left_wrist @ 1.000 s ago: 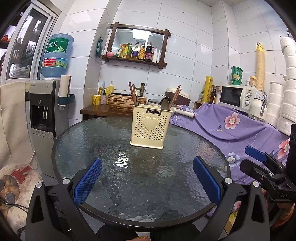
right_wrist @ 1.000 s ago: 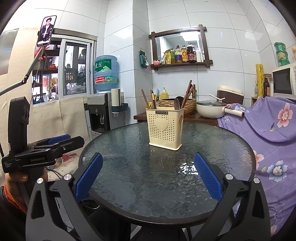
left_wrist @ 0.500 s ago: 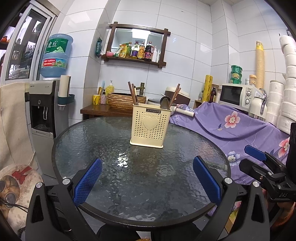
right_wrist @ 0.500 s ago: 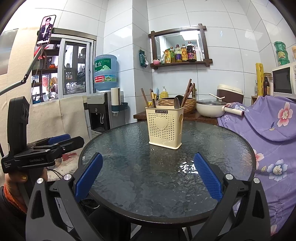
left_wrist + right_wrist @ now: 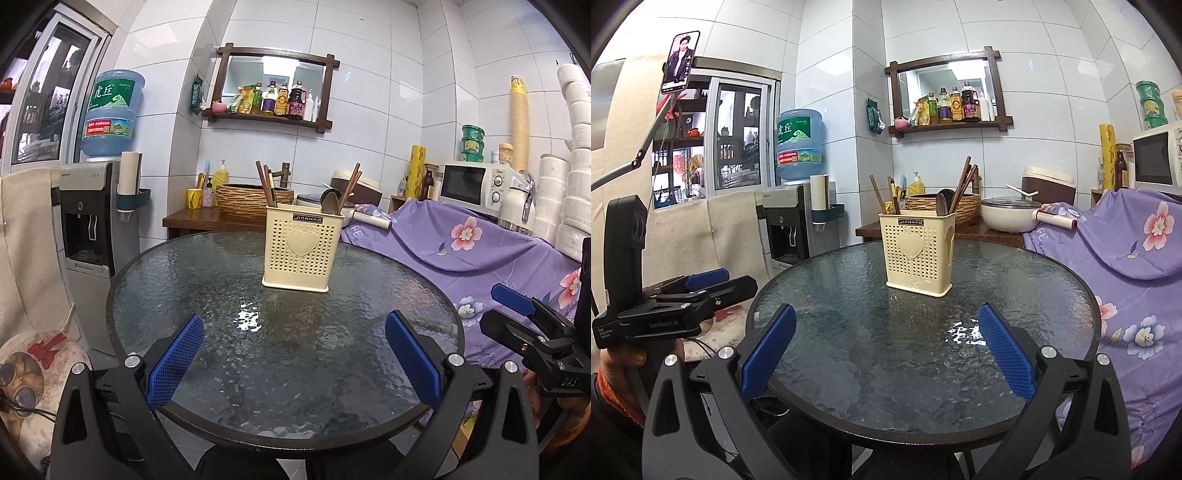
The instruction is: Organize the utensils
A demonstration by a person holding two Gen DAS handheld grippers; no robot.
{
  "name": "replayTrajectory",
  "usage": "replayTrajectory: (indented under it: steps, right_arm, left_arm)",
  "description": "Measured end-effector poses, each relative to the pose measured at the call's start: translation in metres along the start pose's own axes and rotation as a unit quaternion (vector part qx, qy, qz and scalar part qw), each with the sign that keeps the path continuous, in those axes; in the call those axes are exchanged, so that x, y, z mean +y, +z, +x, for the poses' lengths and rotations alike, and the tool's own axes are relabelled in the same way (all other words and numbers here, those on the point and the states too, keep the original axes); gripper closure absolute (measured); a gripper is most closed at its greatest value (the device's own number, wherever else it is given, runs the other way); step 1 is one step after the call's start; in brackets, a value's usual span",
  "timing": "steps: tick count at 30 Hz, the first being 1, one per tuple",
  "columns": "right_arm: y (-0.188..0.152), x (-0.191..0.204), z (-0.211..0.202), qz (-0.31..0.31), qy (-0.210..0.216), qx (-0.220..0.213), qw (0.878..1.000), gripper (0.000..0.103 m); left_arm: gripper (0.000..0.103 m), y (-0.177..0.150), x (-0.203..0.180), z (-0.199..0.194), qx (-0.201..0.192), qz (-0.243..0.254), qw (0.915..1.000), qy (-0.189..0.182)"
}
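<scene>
1. Utensils sit in a cream utensil holder (image 5: 302,251) standing upright near the middle of the round glass table (image 5: 184,280): chopsticks (image 5: 264,183) lean in its left part, a dark spoon (image 5: 330,202) and more chopsticks in its right part.
2. Left gripper (image 5: 293,360) hovers over the near table rim, its blue pads spread wide with nothing between them; right gripper (image 5: 886,349) is likewise spread and empty.
3. Only the left wrist view shows the microwave (image 5: 476,186) whole and the stacked white rolls (image 5: 576,155) at the right edge; it also catches the right gripper from the side, beyond the table rim.
4. Only the right wrist view shows a phone (image 5: 680,62) on a stand arm, a window (image 5: 738,136), a white lidded pot (image 5: 1010,218), and a hand (image 5: 617,373) holding the left gripper.
5. Readable writing: "JIANHAO" on the holder's black label (image 5: 911,222); "GenRobot.AI" on the left gripper's body in the right wrist view; Chinese characters on the water jug (image 5: 112,114).
</scene>
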State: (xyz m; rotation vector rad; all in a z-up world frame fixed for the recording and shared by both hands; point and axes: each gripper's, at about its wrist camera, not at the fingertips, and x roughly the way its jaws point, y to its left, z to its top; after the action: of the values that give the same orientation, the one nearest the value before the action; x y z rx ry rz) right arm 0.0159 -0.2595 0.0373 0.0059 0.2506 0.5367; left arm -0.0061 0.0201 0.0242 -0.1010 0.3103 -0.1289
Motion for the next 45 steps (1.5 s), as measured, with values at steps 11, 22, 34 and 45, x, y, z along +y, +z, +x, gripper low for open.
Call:
replayTrajectory:
  steps: [11, 22, 34, 45]
  right_arm:
    - [0.0001, -0.0002, 0.0017, 0.002, 0.0, 0.004, 1.0, 0.006]
    - [0.0005, 0.0006, 0.0022, 0.001, 0.001, 0.005, 1.0, 0.006]
    - [-0.002, 0.0028, 0.0021, 0.0, 0.002, 0.006, 1.0, 0.006]
    - [-0.0019, 0.0034, 0.0024, 0.0, 0.001, 0.006, 1.0, 0.006]
  left_arm:
    - [0.006, -0.0006, -0.0007, 0.0016, 0.004, 0.001, 1.0, 0.003]
    - [0.006, -0.0012, -0.0005, 0.003, 0.005, 0.001, 1.0, 0.004]
    - [0.006, -0.0021, -0.0005, 0.0042, 0.005, 0.002, 1.0, 0.004]
    - [0.006, -0.0027, -0.001, 0.0036, 0.006, 0.002, 1.0, 0.004]
